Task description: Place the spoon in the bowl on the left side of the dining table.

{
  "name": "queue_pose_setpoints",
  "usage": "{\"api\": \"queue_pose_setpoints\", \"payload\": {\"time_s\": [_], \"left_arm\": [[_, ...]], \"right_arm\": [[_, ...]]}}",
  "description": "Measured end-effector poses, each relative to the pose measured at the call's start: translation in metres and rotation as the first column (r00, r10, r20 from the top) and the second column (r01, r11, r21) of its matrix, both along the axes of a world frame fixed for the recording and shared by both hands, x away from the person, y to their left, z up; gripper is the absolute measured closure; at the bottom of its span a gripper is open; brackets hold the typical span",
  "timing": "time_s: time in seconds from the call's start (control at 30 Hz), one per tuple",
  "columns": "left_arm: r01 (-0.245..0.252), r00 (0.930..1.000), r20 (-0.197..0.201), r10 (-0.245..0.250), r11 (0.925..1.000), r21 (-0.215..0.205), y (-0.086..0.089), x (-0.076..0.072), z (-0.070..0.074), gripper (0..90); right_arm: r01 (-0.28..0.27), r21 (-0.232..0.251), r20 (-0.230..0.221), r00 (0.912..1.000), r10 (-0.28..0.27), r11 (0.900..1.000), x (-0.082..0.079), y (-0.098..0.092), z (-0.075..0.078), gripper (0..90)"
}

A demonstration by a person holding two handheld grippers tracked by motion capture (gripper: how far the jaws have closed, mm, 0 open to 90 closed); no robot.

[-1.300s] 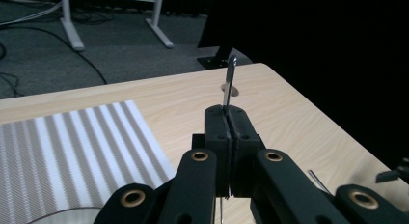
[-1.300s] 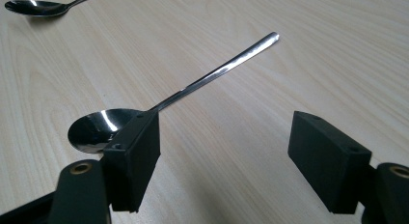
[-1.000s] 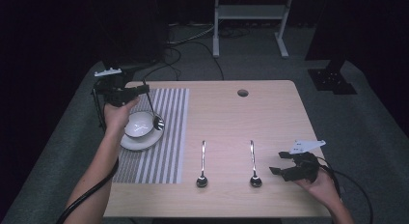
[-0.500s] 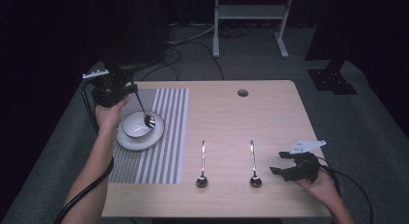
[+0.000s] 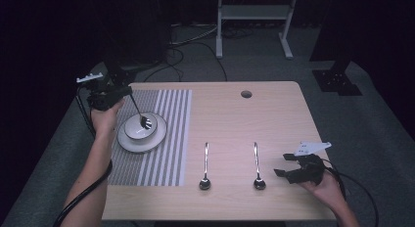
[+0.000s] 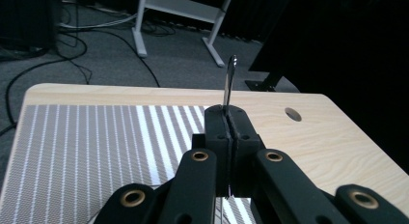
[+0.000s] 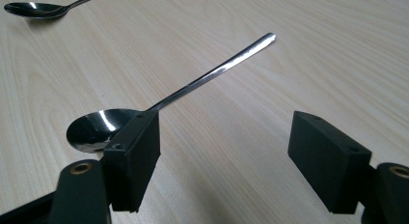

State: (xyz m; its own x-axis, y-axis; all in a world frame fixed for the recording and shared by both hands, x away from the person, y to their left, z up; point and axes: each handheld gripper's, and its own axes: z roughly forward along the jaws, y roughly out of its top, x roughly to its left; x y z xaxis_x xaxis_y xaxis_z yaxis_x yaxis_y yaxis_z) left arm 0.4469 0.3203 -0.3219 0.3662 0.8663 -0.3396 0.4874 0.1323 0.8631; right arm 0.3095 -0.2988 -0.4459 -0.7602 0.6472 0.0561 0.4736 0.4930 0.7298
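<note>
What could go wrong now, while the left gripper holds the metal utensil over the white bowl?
1. The left gripper pinches only the thin metal utensil's handle tip; it may pivot or slip between the jaws.
2. Its head hangs in the small white bowl on the white saucer; a sideways pull may tip or slide them.
3. The open right gripper sits close to a steel spoon and may nudge it.
</note>
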Motion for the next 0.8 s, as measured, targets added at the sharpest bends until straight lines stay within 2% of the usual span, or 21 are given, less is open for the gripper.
{"api": "queue_pose_setpoints", "payload": {"time_s": [0.43,0.8], "left_arm": [[-0.046,0.9988,-0.015,0.046,0.9989,0.006,0.012,-0.001,-0.011,89.1],[-0.095,0.9946,-0.041,0.096,0.9954,0.013,0.019,-0.002,-0.027,89.1]], "right_arm": [[0.002,0.001,0.004,1.0000,-0.002,1.000,0.000,0.000,0.001,25.8],[0.000,-0.011,0.002,1.0000,0.001,1.000,0.001,0.002,-0.001,25.9]]}}
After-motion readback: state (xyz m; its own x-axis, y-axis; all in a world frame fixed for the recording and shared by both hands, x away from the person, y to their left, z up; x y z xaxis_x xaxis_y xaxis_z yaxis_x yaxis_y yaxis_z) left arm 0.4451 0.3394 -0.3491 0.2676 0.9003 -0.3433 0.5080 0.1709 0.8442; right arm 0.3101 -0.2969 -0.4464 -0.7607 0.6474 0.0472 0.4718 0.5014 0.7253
